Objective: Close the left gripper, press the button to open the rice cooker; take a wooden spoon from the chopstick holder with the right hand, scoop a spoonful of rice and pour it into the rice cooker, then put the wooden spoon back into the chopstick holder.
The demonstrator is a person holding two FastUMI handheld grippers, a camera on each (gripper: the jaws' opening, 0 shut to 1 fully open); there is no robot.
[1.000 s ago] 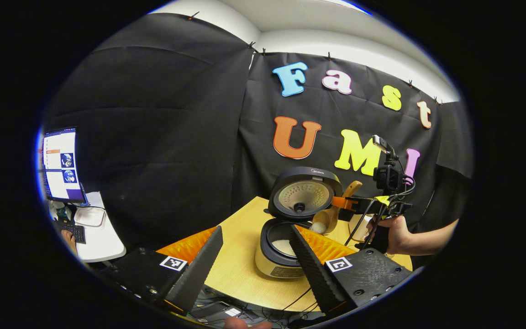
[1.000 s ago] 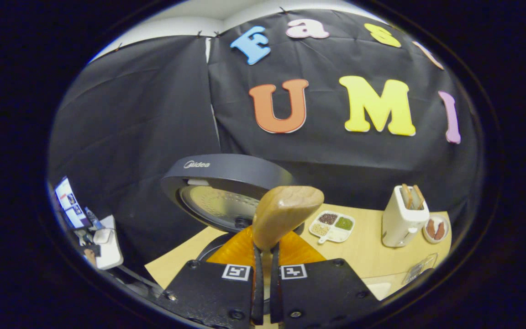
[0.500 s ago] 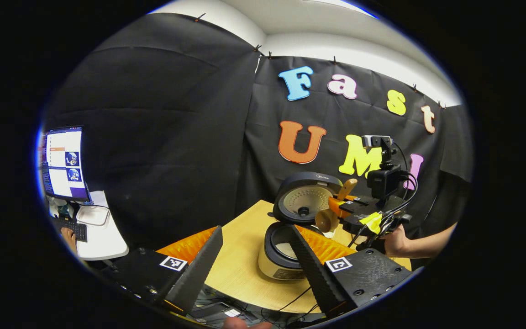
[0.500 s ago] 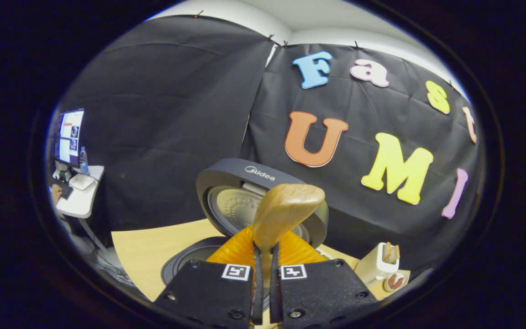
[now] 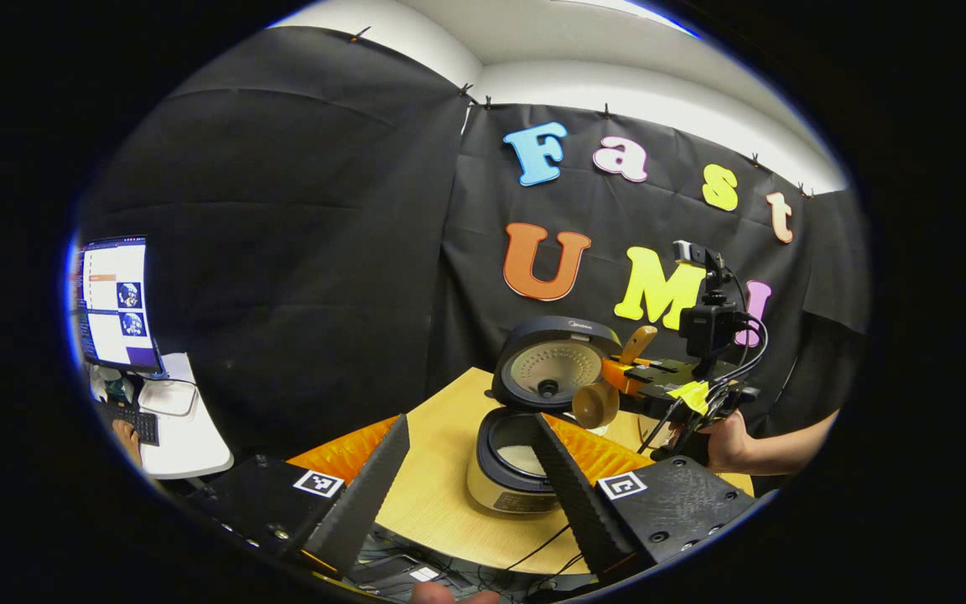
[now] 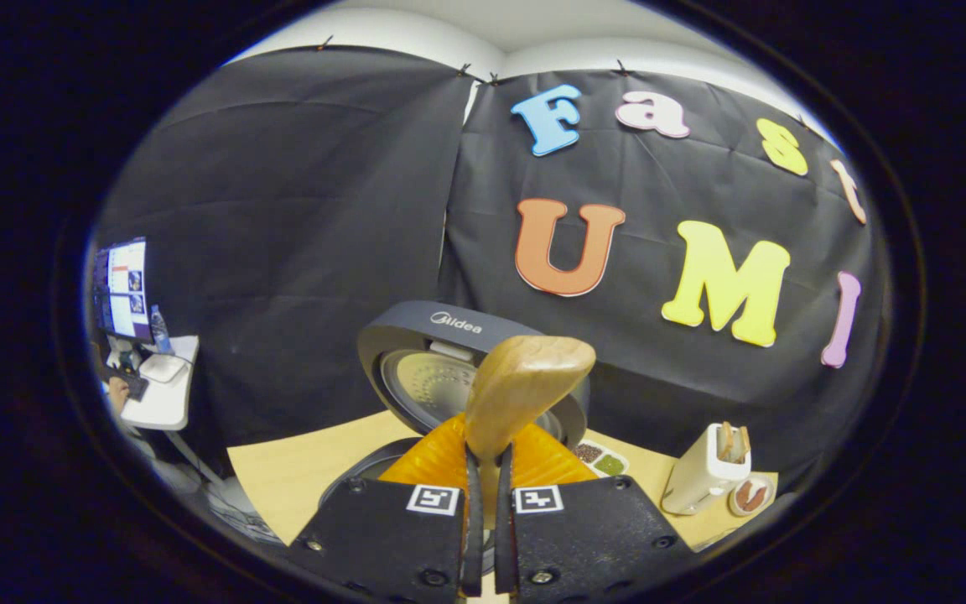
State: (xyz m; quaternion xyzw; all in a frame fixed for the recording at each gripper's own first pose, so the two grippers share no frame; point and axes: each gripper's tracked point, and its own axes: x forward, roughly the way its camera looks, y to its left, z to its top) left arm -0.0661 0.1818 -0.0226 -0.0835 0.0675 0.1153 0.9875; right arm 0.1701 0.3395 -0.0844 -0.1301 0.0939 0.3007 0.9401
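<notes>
1. The rice cooker (image 5: 516, 457) stands on the counter (image 5: 441, 495) with its lid (image 5: 552, 365) swung up, and pale rice lies in the inner pot. The button step looks finished.
2. The right gripper (image 6: 483, 470) has its jaws clamped on the handle of the wooden spoon (image 6: 521, 390). In the left gripper view the spoon's bowl (image 5: 594, 404) hangs over the right rim of the rice cooker, just in front of the raised lid. The bowl is turned on its side and looks empty, so I judge the pour is done or nearly so.
3. To finish well, keep the bowl over the pot mouth until no grains cling to it. Then level the spoon before drawing it away from the rice cooker, so that nothing drops on the counter.
4. Lift clear of the lid's edge, which sits just behind the spoon; a knock there could twist the handle in the jaws.
5. The white chopstick holder (image 6: 705, 470) stands to the right of the rice cooker, beyond a divided dish of grains (image 6: 600, 457). Bring the spoon over it upright and release only once it is well inside.
6. The left gripper (image 5: 470, 478) hangs in front of the rice cooker with jaws apart and holding nothing; it should stay out of the way.
</notes>
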